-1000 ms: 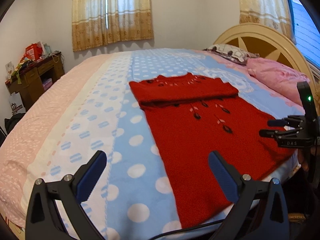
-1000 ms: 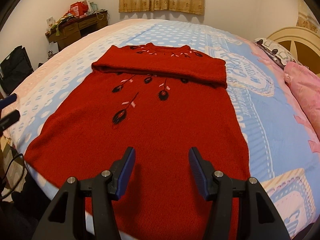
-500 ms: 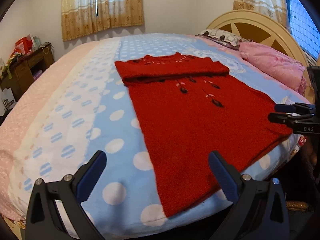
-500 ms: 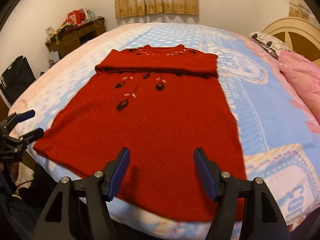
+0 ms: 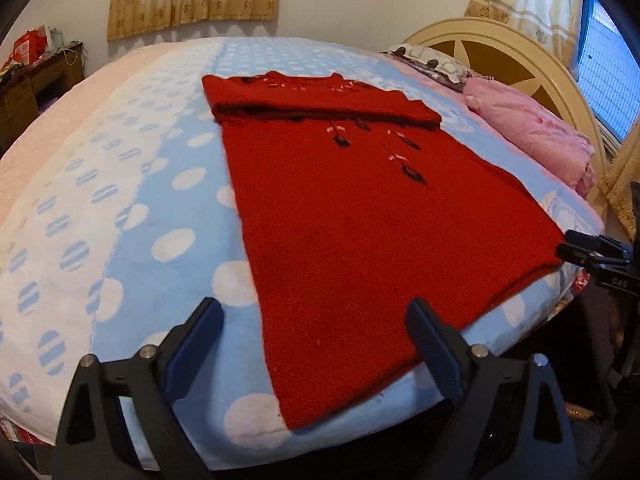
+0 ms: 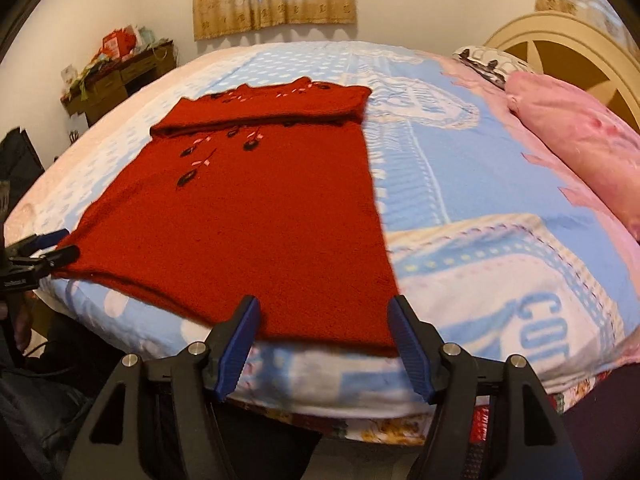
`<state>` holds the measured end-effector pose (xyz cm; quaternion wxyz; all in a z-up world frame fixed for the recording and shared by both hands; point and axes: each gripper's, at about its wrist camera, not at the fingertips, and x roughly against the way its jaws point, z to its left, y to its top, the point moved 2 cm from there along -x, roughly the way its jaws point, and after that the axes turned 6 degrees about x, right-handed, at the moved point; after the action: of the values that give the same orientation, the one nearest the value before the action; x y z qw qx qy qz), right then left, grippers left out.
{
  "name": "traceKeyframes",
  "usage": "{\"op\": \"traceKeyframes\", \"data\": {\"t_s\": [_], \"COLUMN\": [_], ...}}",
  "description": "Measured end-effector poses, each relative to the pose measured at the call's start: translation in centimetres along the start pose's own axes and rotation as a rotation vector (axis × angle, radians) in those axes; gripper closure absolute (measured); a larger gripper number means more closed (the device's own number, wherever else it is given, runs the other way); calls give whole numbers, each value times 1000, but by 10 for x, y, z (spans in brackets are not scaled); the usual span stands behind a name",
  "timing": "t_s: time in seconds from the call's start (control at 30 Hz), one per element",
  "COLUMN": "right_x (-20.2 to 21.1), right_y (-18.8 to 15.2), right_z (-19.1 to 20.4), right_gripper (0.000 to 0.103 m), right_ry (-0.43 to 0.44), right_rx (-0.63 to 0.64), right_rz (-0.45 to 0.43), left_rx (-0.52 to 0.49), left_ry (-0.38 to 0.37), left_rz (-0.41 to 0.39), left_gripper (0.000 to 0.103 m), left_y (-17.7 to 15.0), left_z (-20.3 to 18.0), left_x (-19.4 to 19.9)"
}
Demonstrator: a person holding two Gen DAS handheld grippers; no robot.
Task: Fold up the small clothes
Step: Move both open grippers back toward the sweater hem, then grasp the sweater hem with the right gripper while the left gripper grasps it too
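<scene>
A red knitted sweater [image 5: 360, 216] [image 6: 248, 216] with dark flower motifs lies flat on the bed, its top part folded down into a band across the chest. My left gripper [image 5: 312, 320] hovers over the sweater's near left hem corner. Its jaws are closing, the hem edge shows between the fingers, and the pads do not press on it. My right gripper [image 6: 323, 316] stands open at the near right hem corner, with the cloth beneath it untouched. Each gripper also appears in the other's view, the right gripper [image 5: 576, 246] and the left gripper [image 6: 52, 244], at opposite hem corners.
The bed carries a blue and white dotted blanket [image 5: 132, 216] [image 6: 460, 184]. Pink pillows [image 5: 532, 136] [image 6: 580, 136] lie by the cream headboard [image 5: 508, 52]. A cluttered wooden desk [image 6: 120, 76] stands by the far wall, and a dark bag [image 6: 20, 160] sits on the floor.
Both grippers drew back toward the bed's near edge. The left sank toward the left hem corner; the right slid sideways to the right hem corner and its jaws widened a little.
</scene>
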<state>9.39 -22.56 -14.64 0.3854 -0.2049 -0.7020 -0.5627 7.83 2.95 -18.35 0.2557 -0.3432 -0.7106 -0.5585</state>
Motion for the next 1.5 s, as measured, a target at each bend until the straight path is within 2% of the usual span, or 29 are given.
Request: {"op": "traceKeyframes", "data": {"t_s": [0.07, 0.2, 0.3, 0.4, 0.47, 0.53, 0.6, 0.77, 0.87, 0.93, 1.1, 1.13, 1.2, 1.23, 1.27, 1.3, 1.4, 1.5], "right_x": [4, 6, -1, -3, -4, -5, -5, -7, -10, -8, -7, -7, -2, 2, 8, 14, 25, 30], "right_y": [-1, -3, -8, -8, -8, -9, -9, -8, -8, -9, -12, -12, -11, -10, -9, -6, -1, 4], "right_z": [-5, -19, -22, -21, -23, -23, -23, -22, -23, -26, -28, -28, -28, -28, -29, -31, -36, -39], "right_gripper": [36, 36, 36, 36, 43, 55, 58, 58, 74, 87, 94, 95, 96, 96, 96, 96, 96, 96], "right_ry": [-24, -17, 45, 82, 98, 98, 99, 158, 143, 162, 178, 182, 206, 223, 242, 261, 280, 294], "right_rx": [-14, -60, -100, -118, -135, -134, -133, -159, -161, -179, -189, -186, -191, -198, -206, -217, -239, -262], "right_rz": [-1, -5, 5, -24, -35, -36, -35, -42, -53, -56, -70, -75, -104, -126, -153, -185, -236, -263], "left_rx": [1, 10, -9, -14, -2, 1, 5, 29, 32, 36, 35, 32, 40, 53, 59, 69, 75, 101], "left_ry": [-4, -29, -21, -21, -32, -42, -49, -72, -76, -83, -92, -88, -88, -98, -112, -142, -170, -228], "left_rz": [-7, 2, 16, 33, 39, 38, 44, 56, 66, 73, 87, 87, 79, 82, 89, 88, 51, -17], "left_gripper": [11, 17, 19, 20, 20, 22, 23, 23, 23, 23, 26, 30, 54, 82, 90, 90, 92, 92], "left_y": [0, -1, -2, -3, -3, -4, -4, -4, -4, -4, -6, -6, -7, -7, -7, -6, -2, 10], "left_z": [-1, -4, -7, -7, -5, -4, -4, -2, 0, 0, 1, 2, 4, 7, 8, 10, 10, 12], "left_x": [1, 4, 2, 1, 1, 3, 5, 7, 5, 6, 12, 13, 16, 16, 16, 18, 26, 43]}}
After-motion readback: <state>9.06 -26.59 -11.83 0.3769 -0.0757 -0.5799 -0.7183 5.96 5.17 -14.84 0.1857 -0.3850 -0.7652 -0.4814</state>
